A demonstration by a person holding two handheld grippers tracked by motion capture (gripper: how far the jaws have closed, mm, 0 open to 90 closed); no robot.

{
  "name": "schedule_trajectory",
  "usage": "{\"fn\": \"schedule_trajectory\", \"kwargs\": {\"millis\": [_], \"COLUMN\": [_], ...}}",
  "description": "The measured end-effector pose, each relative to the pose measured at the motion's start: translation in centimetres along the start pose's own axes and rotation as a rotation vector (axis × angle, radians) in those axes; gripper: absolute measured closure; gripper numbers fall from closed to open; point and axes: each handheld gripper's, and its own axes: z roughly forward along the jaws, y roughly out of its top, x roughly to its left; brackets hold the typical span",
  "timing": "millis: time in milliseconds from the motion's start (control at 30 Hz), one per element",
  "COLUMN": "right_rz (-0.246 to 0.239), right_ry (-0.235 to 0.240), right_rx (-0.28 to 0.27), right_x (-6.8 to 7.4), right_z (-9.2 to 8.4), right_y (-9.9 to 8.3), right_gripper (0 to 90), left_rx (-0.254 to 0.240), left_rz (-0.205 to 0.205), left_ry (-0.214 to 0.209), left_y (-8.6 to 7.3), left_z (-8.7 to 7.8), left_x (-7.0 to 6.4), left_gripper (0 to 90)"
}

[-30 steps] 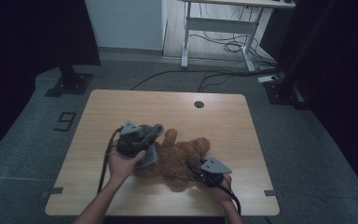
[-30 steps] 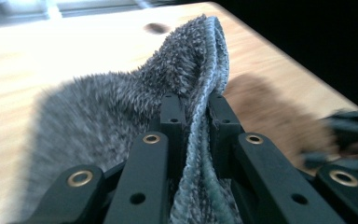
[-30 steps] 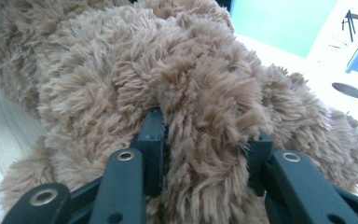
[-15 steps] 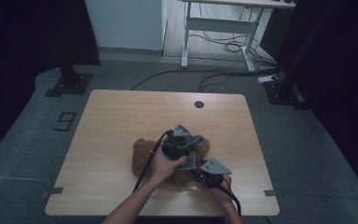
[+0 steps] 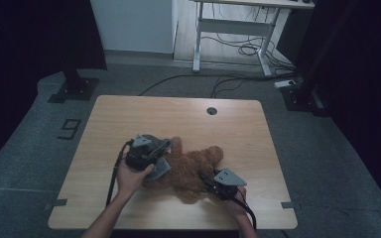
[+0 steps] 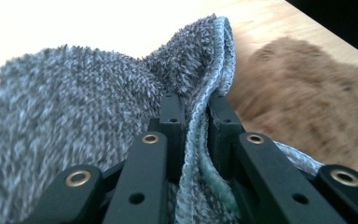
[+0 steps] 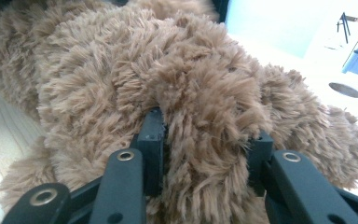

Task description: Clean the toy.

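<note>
Left gripper has swung back to the left end of the teddy bear; half a second ago it sat over the middle of the toy, close to the right gripper, and a second ago it was at the left end, about where it is now. Right gripper has not shifted across the three high views.

Bear lies on the wooden table, near the front edge. Long axis runs roughly left to right across the table, slightly tilted, the right end a little farther from the person. Which end is the head I cannot tell.

Grey knitted garment, sock-like, with a pale ribbed hem, hangs from the left gripper just beside the bear's left end. In the left gripper view the brown fur lies to the right of the jaws and beyond them. Left hand is the nearer one to that end; the coming move, as I judge it, turns on drawing the garment's opening over the limb there.

Left gripper: jaws drawn narrow, clamped on the hem of the grey garment, fabric pinched between the pads.

Right gripper: jaws partly closed on a thick tuft or limb of the bear at its lower right, fur bulging between and over them; it pins the toy while the left works.
</note>
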Motion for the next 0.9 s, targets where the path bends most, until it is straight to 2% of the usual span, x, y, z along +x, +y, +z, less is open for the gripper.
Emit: {"fn": "schedule_trajectory", "kwargs": {"millis": [100, 233, 333, 433, 500, 567, 633, 733, 833, 900], "right_rz": [0.001, 0.003, 0.007, 0.01, 0.008, 0.009, 0.001, -0.011, -0.018, -0.029], "right_ry": [-0.001, -0.001, 0.002, 0.004, 0.003, 0.002, -0.001, -0.028, -0.06, -0.072], "right_rx": [0.002, 0.003, 0.0, -0.001, -0.002, -0.003, -0.003, 0.001, 0.002, 0.0], "right_x": [0.0, 0.0, -0.1, -0.2, -0.2, -0.2, -0.2, -0.5, -0.8, -1.0], "right_z": [0.0, 0.0, 0.0, 0.0, 0.0, 0.0, 0.0, 0.2, 0.7, 1.1], "right_y": [0.0, 0.0, 0.0, -0.1, -0.1, -0.1, 0.0, 0.1, 0.3, 0.4], "right_gripper": [60.9, 60.8, 60.8, 60.8, 60.8, 60.7, 60.7, 60.7, 60.8, 60.8], "left_rx": [-0.006, 0.037, 0.108, 0.119, 0.101, 0.065, 0.026, -0.022, -0.058, -0.052], "left_rz": [-0.039, -0.094, -0.155, -0.171, -0.168, -0.138, -0.091, -0.044, -0.044, -0.031], "left_ry": [0.019, 0.046, 0.001, -0.016, -0.012, 0.001, 0.016, 0.028, -0.019, -0.025], "left_y": [-1.0, -3.0, -5.6, -6.7, -6.1, -4.6, -2.5, 0.1, 2.4, 3.5], "left_z": [-0.9, -1.0, 0.1, 0.7, 0.3, -0.6, -1.5, -1.9, -1.4, -0.3], "left_x": [1.7, 3.9, 5.3, 5.4, 5.3, 4.8, 3.8, 2.3, 1.2, 0.3], "left_gripper": [78.4, 78.6, 78.7, 78.7, 78.7, 78.7, 78.8, 78.6, 78.3, 78.2]}}
